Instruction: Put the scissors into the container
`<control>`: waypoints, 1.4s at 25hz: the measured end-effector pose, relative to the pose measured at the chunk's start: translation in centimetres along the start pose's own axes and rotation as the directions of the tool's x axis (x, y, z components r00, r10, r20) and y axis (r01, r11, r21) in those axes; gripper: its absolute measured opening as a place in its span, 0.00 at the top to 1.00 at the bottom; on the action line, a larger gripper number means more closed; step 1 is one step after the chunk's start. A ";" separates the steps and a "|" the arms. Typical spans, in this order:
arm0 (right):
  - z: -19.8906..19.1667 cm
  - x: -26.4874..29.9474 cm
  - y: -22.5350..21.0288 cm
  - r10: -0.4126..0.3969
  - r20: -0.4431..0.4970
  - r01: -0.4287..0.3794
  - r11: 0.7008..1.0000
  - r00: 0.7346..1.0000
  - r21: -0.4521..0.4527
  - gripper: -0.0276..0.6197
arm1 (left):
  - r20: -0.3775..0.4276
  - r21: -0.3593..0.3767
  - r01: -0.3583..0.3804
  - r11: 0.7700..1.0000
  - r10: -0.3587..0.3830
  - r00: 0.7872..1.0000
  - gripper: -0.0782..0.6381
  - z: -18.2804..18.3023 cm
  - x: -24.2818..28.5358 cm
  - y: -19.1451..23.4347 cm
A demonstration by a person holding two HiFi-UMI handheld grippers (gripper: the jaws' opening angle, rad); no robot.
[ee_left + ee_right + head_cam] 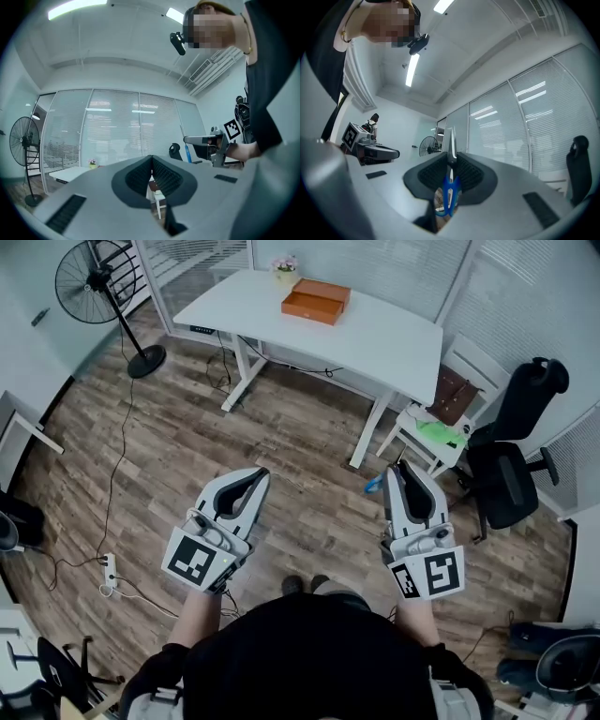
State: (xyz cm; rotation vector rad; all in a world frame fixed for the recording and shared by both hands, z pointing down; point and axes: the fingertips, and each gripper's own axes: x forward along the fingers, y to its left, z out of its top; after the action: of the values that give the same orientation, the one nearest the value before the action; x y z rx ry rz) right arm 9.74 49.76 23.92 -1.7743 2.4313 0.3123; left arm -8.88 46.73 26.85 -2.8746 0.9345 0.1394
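Blue-handled scissors point(450, 191) are pinched in my right gripper point(452, 161), the metal blades sticking out past the jaws. In the head view the blue handle point(375, 486) pokes out to the left of the right gripper point(401, 469), which I hold at waist height over the floor. My left gripper point(259, 474) is shut with nothing between its pads point(164, 173). An orange open box point(316, 301), the container, lies on the white desk point(375, 343) far ahead of both grippers. The left gripper view also catches the right gripper point(211, 139) and the scissors point(187, 153).
A standing fan point(101, 285) is at the far left, with a cable running to a power strip point(110, 570) on the wood floor. A white chair carrying a brown bag point(453, 397) and a black office chair point(514, 479) stand to the right of the desk.
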 end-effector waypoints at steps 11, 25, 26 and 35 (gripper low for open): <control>-1.5 -1.3 1.3 -0.039 -0.035 0.040 0.999 0.999 0.015 0.86 | -0.008 -0.045 0.039 0.998 -0.040 0.999 0.87 -1.5 -1.1 -0.1; -2.3 2.8 -0.9 -0.016 -0.010 0.016 1.000 1.000 0.025 0.86 | 0.017 -0.028 0.016 0.999 -0.016 1.000 0.87 -1.4 2.1 2.9; -2.4 3.3 -1.1 -0.012 -0.007 0.012 1.000 1.000 0.026 0.86 | 0.002 -0.025 0.014 1.000 -0.014 1.000 0.87 -1.6 2.4 3.2; -3.3 8.8 -4.4 0.010 0.011 -0.010 1.000 1.000 0.027 0.86 | -0.006 -0.009 -0.010 1.000 0.010 1.000 0.87 -2.1 6.9 7.0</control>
State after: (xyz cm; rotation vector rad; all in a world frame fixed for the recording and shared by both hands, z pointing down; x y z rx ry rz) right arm 11.34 39.57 24.84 -1.7456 2.4258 0.2873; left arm -7.34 36.86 27.48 -2.8803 0.9511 0.1365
